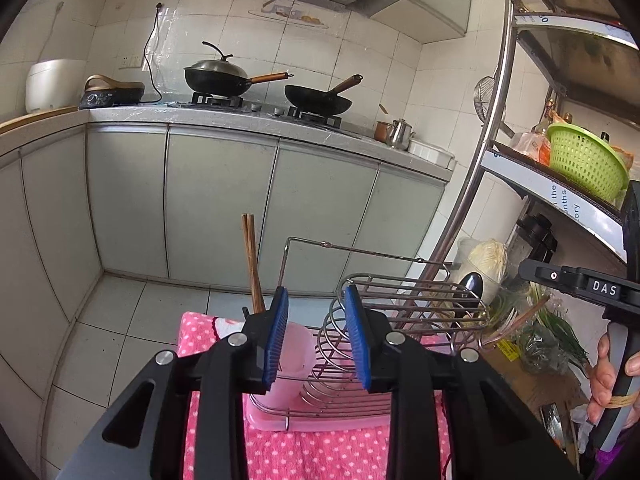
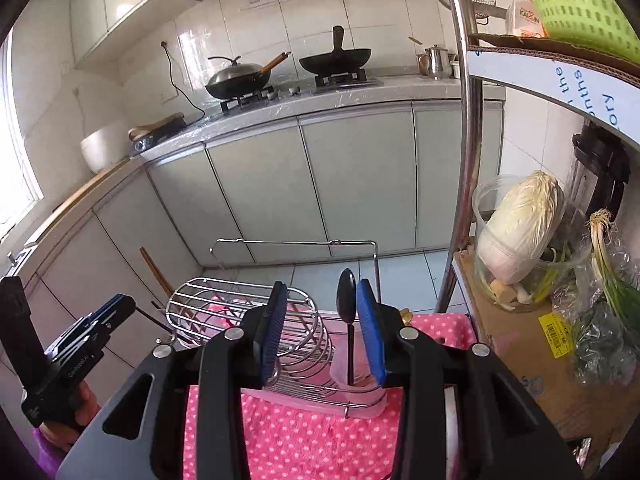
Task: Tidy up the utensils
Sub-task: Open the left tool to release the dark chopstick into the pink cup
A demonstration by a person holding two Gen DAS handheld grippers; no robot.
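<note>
My left gripper (image 1: pixel 317 292) is open with nothing between its blue pads, just behind a pink cup (image 1: pixel 294 354) that holds a pair of wooden chopsticks (image 1: pixel 251 260) upright. In the right wrist view my right gripper (image 2: pixel 322 286) is open too. A black spoon (image 2: pixel 346 294) stands upright in another pink cup (image 2: pixel 356 374), seen close beside the right pad without being pressed. Between the cups a wire dish rack (image 2: pixel 240 308) sits on a pink tray (image 1: pixel 320 420). The left gripper (image 2: pixel 114 312) shows at the left edge of that view.
The tray rests on a pink dotted towel (image 2: pixel 300 432). A steel shelf post (image 2: pixel 466 140) rises on the right beside a cabbage in a bowl (image 2: pixel 520 232), green onions (image 2: pixel 612 276) and a cardboard box (image 2: pixel 520 344). A green basket (image 1: pixel 586 160) sits on the shelf. Two woks (image 1: pixel 316 98) stand on the far counter.
</note>
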